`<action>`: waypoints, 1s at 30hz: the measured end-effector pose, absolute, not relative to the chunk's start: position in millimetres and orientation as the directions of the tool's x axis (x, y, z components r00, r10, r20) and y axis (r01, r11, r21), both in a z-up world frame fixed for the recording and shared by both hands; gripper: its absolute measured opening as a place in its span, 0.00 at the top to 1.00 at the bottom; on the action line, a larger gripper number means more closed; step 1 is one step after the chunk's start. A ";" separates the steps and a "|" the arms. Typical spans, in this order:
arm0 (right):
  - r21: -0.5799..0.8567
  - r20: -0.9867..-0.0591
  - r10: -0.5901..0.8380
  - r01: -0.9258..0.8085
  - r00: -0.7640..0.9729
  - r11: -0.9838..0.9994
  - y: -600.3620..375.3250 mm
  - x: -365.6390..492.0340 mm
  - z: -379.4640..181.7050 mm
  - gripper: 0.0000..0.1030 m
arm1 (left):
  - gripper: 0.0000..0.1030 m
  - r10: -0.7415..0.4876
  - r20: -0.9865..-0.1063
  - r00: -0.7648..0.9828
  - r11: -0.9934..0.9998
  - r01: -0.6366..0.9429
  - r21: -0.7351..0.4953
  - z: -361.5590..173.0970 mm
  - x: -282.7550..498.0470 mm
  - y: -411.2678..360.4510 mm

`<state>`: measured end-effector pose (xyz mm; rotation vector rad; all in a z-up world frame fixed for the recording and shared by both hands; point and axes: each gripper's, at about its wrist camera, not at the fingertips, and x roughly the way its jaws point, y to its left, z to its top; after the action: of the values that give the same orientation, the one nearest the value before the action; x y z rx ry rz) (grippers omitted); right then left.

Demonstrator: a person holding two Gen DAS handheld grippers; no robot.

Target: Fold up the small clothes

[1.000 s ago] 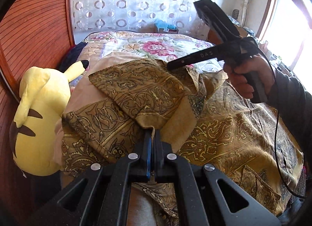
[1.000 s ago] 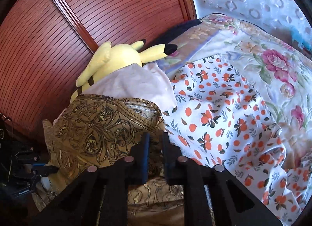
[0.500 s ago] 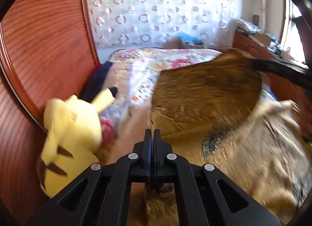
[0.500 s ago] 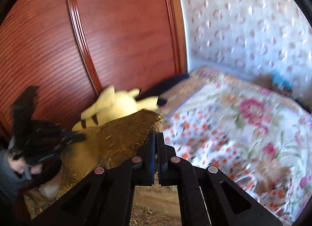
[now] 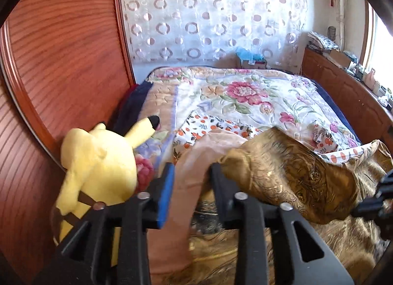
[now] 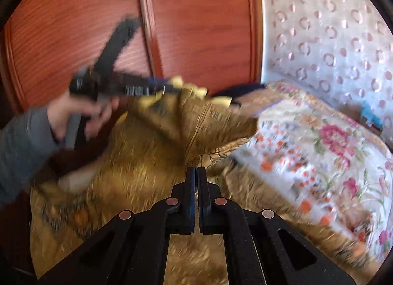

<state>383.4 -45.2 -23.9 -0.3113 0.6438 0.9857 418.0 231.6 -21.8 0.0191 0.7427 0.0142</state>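
Observation:
A gold patterned garment (image 5: 289, 177) with a plain beige lining lies bunched on the bed in front of me. In the left wrist view my left gripper (image 5: 192, 169) is open; the beige lining (image 5: 186, 186) drapes between its fingers, loose. In the right wrist view my right gripper (image 6: 196, 170) is shut on a fold of the gold garment (image 6: 157, 152), held up off the bed. The left gripper (image 6: 159, 89) shows there at the garment's far top edge, blurred. The right gripper is only a dark edge at the right of the left wrist view.
A yellow plush toy (image 5: 98, 167) sits at the left against the red wooden headboard (image 5: 61, 64). A floral quilt (image 5: 245, 93) and an orange-dotted cloth (image 5: 216, 125) cover the bed beyond. A wooden cabinet (image 5: 343, 93) runs along the right.
My left gripper was shut on the garment and has opened, and the cloth now hangs loose between its fingers. Both grippers swung the gold garment toward the plush toy; the right stays shut.

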 end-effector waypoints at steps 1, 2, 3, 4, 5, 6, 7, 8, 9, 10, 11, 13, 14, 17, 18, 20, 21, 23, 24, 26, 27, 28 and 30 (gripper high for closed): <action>0.041 -0.647 0.664 -0.852 0.375 0.522 -45.3 380.5 -30.5 0.98 | 0.55 0.018 -0.672 0.740 1.000 -0.004 0.022 -20.0 416.3 233.8; 0.045 -0.666 0.652 -0.853 0.362 0.520 -45.3 380.1 -36.7 0.98 | 0.54 0.018 -0.669 0.743 1.000 -0.002 0.024 -17.7 413.3 235.7; 0.049 -0.682 0.641 -0.851 0.353 0.522 -46.1 379.3 -41.8 0.98 | 0.54 0.019 -0.669 0.743 1.000 0.000 0.029 -15.8 411.9 236.6; 0.050 -0.689 0.633 -0.847 0.354 0.529 -46.5 380.3 -44.8 0.98 | 0.54 0.018 -0.668 0.744 1.000 0.004 0.031 -14.5 411.0 235.9; 0.055 -0.692 0.626 -0.839 0.358 0.541 -47.7 381.9 -45.9 0.98 | 0.53 0.015 -0.667 0.745 0.999 0.008 0.031 -13.0 409.7 236.4; 0.070 -0.696 0.623 -0.830 0.357 0.554 -51.4 382.4 -46.9 0.98 | 0.52 0.017 -0.661 0.750 0.999 0.007 0.034 -10.8 407.3 237.0; 0.081 -0.699 0.621 -0.824 0.355 0.561 -53.6 384.0 -47.8 0.98 | 0.51 0.014 -0.655 0.755 0.999 0.008 0.031 -9.3 405.7 237.4; 0.088 -0.703 0.617 -0.817 0.354 0.570 -56.9 383.7 -47.3 0.98 | 0.45 0.002 -0.650 0.760 1.000 0.016 0.022 -8.2 403.9 237.7; 0.088 -0.705 0.612 -0.813 0.357 0.575 -58.6 386.1 -47.6 0.98 | 0.35 -0.016 -0.647 0.762 1.000 0.029 0.009 -7.5 401.9 236.9; 0.084 -0.707 0.606 -0.808 0.364 0.583 -60.5 387.2 -47.0 0.96 | 0.30 -0.030 -0.647 0.762 0.999 0.040 0.000 -7.8 400.9 236.6; 0.084 -0.708 0.603 -0.804 0.368 0.589 -61.5 393.1 -47.7 0.94 | 0.23 -0.045 -0.647 0.761 0.999 0.054 -0.006 -8.7 399.1 235.7; 0.084 -0.698 0.601 -0.789 0.390 0.609 -68.3 395.9 -41.3 0.84 | 0.23 -0.047 -0.646 0.762 0.998 0.063 0.002 -10.7 395.4 232.7; 0.086 -0.692 0.600 -0.780 0.401 0.620 -65.5 398.5 -35.7 0.81 | 0.23 -0.047 -0.649 0.760 0.998 0.065 0.004 -11.9 393.4 230.7; 0.109 -0.666 0.612 -0.756 0.427 0.646 -70.7 401.0 -19.8 0.67 | 0.23 -0.064 -0.660 0.749 0.997 0.075 -0.012 -16.8 386.8 227.4; 0.110 -0.657 0.610 -0.745 0.442 0.658 -70.0 407.0 -16.3 0.64 | 0.23 -0.064 -0.663 0.746 0.997 0.075 -0.012 -17.5 384.3 226.1; 0.108 -0.661 0.595 -0.727 0.457 0.678 -62.1 421.1 -14.2 0.59 | 0.23 -0.062 -0.677 0.734 0.997 0.072 -0.014 -21.6 380.9 225.1; 0.107 -0.670 0.583 -0.717 0.460 0.689 -56.4 430.9 -14.8 0.59 | 0.23 -0.066 -0.682 0.728 0.997 0.072 -0.020 -23.8 379.7 225.2; 0.103 -0.685 0.556 -0.693 0.471 0.714 -39.9 450.3 -19.5 0.58 | 0.23 -0.082 -0.691 0.718 0.996 0.075 -0.041 -28.6 377.0 224.7; 0.114 -0.696 0.548 -0.682 0.464 0.722 -30.2 462.1 -24.2 0.58 | 0.23 -0.090 -0.698 0.710 0.996 0.076 -0.052 -32.3 376.5 224.8; 0.150 -0.711 0.546 -0.663 0.444 0.734 -12.2 486.5 -33.5 0.58 | 0.23 -0.092 -0.709 0.700 0.996 0.077 -0.054 -36.2 375.9 224.3; 0.163 -0.722 0.543 -0.658 0.428 0.735 -1.5 497.3 -36.8 0.58 | 0.23 -0.093 -0.711 0.697 0.995 0.080 -0.052 -38.4 375.0 223.6; 0.168 -0.729 0.541 -0.655 0.420 0.736 8.8 509.4 -42.0 0.58 | 0.23 -0.095 -0.712 0.695 0.995 0.084 -0.051 -40.0 374.1 222.7; 0.178 -0.743 0.536 -0.653 0.401 0.736 22.5 527.2 -45.6 0.58 | 0.23 -0.098 -0.718 0.689 0.995 0.090 -0.049 -42.9 373.1 221.2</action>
<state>527.2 22.5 -45.6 -0.1499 0.8802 0.7554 373.1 221.2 -42.9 -0.0103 0.8042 -0.1051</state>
